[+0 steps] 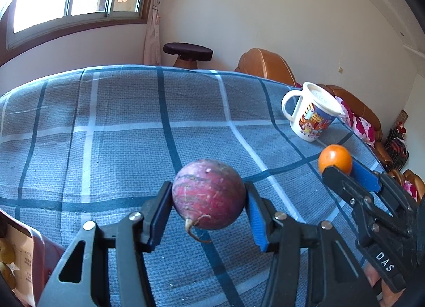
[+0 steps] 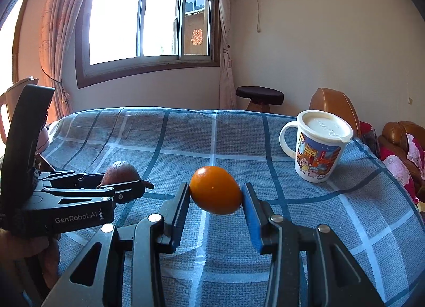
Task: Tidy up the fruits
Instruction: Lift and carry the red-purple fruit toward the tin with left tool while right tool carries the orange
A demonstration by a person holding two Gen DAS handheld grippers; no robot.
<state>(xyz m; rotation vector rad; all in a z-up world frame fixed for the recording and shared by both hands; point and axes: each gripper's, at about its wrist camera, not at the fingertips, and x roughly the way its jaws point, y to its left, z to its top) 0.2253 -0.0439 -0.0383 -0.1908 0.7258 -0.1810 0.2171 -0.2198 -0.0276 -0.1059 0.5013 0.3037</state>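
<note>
While each hand-held gripper clamps fruit, left [image 1: 208,200] a passionfruit [image 1: 208,195], right [image 2: 215,192] an orange [image 2: 215,190], a checked worktop [image 2: 186,134] lies beneath, mug [image 2: 317,145] ahead-right, window [image 2: 148,17] beyond.

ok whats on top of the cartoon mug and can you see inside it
A white lid covers the cartoon mug, seated flat in the rim with embossed lettering too small to read. It closes the whole opening, so the inside is hidden; whether the mug holds anything cannot be told.

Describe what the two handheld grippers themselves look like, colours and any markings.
Both are black metal linkages with silver rivets and blue finger pads. The left gripper reads GenRobot.AI in white on its side; the right gripper carries white letters DAS. No cables visible.
</note>
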